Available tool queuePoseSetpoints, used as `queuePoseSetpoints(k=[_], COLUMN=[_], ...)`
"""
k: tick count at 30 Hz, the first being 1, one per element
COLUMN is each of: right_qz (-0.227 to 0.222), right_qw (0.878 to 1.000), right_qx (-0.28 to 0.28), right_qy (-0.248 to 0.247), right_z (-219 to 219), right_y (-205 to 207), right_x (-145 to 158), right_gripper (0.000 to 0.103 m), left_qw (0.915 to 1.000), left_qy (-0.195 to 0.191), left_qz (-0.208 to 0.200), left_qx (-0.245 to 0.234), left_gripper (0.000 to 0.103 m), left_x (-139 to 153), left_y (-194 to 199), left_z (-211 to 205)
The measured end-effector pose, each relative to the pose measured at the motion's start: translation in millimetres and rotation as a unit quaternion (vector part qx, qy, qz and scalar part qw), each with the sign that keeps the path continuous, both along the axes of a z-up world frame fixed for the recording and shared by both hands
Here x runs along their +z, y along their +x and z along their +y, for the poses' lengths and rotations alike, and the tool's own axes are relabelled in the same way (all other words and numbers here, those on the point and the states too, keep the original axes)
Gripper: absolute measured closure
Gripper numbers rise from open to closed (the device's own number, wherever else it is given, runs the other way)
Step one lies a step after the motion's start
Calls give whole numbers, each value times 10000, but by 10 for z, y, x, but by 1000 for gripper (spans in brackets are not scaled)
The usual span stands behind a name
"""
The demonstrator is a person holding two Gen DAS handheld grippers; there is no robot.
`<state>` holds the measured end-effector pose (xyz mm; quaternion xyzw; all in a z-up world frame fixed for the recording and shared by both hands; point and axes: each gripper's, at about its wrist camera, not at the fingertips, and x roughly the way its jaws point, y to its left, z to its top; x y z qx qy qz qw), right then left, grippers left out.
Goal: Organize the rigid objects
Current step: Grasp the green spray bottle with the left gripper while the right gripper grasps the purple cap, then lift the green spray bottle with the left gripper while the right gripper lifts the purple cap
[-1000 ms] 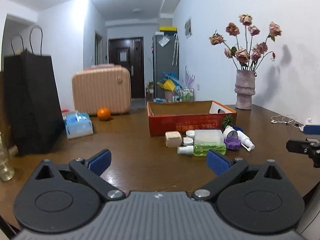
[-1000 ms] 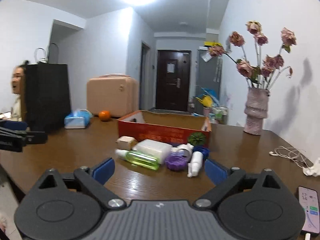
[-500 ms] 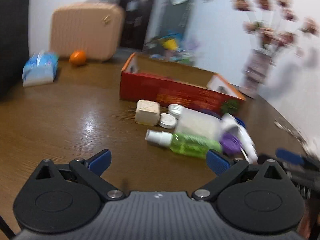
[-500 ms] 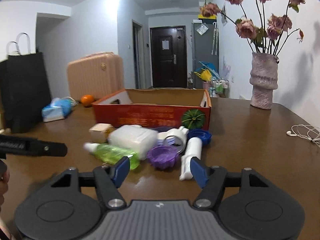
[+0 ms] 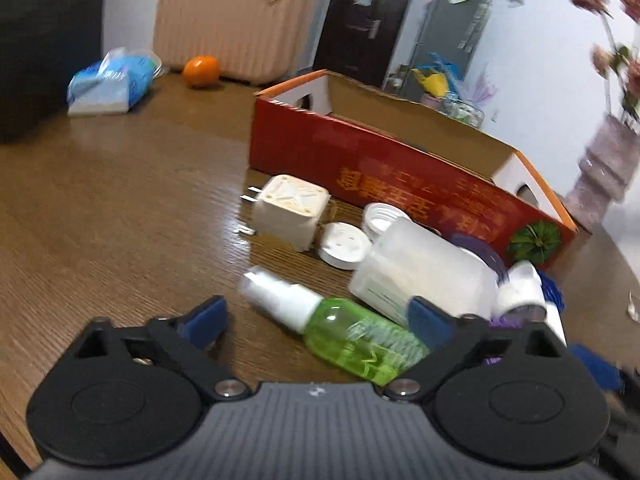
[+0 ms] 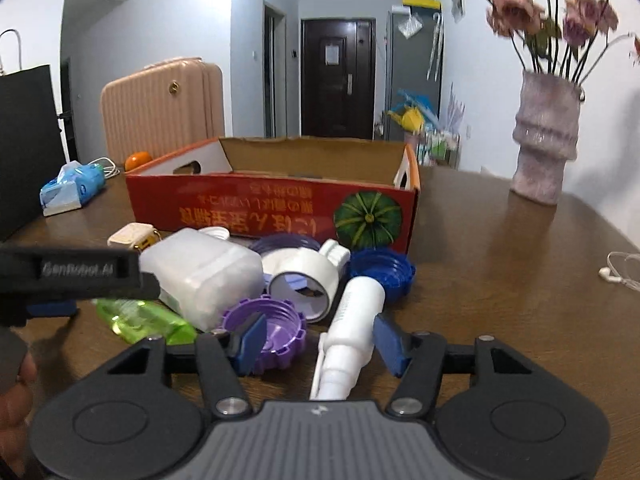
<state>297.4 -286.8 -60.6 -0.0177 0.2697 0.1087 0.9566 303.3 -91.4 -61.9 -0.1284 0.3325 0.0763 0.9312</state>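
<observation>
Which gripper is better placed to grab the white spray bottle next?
Right. The right gripper already straddles the white spray bottle, jaws closing, pads not yet touching. The left gripper brackets the green bottle instead.

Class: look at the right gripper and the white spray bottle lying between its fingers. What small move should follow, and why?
Probably finish closing the right gripper on the white spray bottle: its jaws are closing, the bottle lies between them, a gap still shows, and the red box behind waits.

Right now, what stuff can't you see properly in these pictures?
- Red box floor: both views, its front wall hides it.
- Green bottle: right wrist view, left tongs cover its top.
- Box lettering: left wrist view, blurred.
- Flowers: right wrist view, blurred, cut by the top edge.
</observation>
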Motion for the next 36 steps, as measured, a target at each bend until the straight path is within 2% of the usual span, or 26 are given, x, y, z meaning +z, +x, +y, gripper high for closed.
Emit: queuePoseSetpoints(k=[3, 5, 6, 8, 11, 12, 14, 16, 20, 22, 25, 30, 34, 36], right_qz=[71, 118, 134, 194, 378, 380, 455, 526, 503, 504, 449, 258, -62, -261], right_qw=[10000, 9998, 9997, 9992, 9980, 9979, 9973, 9961, 9966, 9969, 9980, 9987, 9988, 9988], right_qx=[-53, -121, -172, -183, -221, -256, -303, -350, -380, -349, -232, -278, -388, -277], right_qy=[4, 79, 134, 296, 456, 447, 500, 619, 535, 486, 380, 346, 290, 293], right_z=[-38, -93, -124, -178, -227, -235, -262, -294, -282, -238, -118, 106, 172, 196], right_y=[36, 49, 60, 93, 227, 249, 281, 248, -6, -182, -446, -658, -817, -962], right_x=[-12, -19, -18, -3, -3, -3, -27, -44, -34, -36, -43, -14, 134, 233], right_gripper=[45, 48, 48, 50, 57, 59, 71, 72, 76, 76, 76, 73, 73, 69], left_qw=[9983, 9966, 9957, 9932, 9904, 9898, 9886, 9862, 9815, 9765, 9734, 9727, 9738, 9743], left_qy=[487, 652, 710, 796, 856, 879, 900, 970, 1195, 1403, 1608, 1584, 1410, 1306], left_qz=[1, -37, -60, -131, -142, -136, -120, -123, -182, -228, -273, -327, -396, -536], left_qx=[-319, -509, -600, -838, -1077, -1114, -1197, -1338, -1483, -1621, -1609, -1662, -1740, -1758], left_gripper=[25, 34, 39, 59, 71, 71, 72, 72, 71, 71, 70, 71, 72, 72], left_x=[-27, -34, -39, -46, -43, -38, -36, -32, -29, -45, -49, -43, -28, 9], left_y=[-83, -154, -179, -226, -322, -368, -469, -558, -732, -794, -837, -866, -950, -1010], left_z=[-143, -198, -223, -258, -237, -212, -144, -43, 190, 271, 341, 426, 545, 601])
